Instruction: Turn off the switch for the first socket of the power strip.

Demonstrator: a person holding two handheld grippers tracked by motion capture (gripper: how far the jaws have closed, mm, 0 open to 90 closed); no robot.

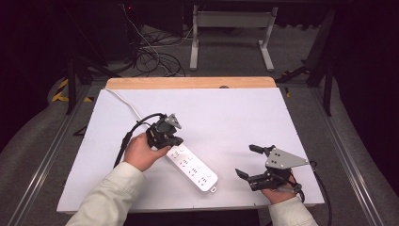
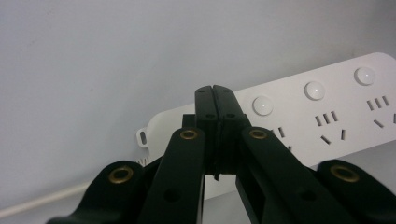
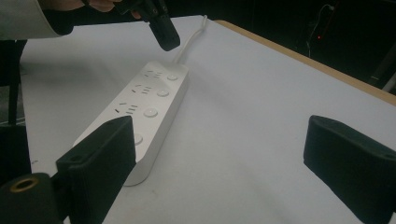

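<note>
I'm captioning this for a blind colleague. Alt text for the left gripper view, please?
The left gripper, jaws closed together, points down at a white power strip lying on a white table; three round buttons are visible along the strip.

White tabletop (image 1: 244,117), wooden far edge (image 1: 188,83), floor cables (image 1: 155,59), metal frame (image 1: 230,21)

No readable text, brand, number or sign appears on anything in view.

Power strip (image 2: 322,116) right end beyond frame edge
</note>
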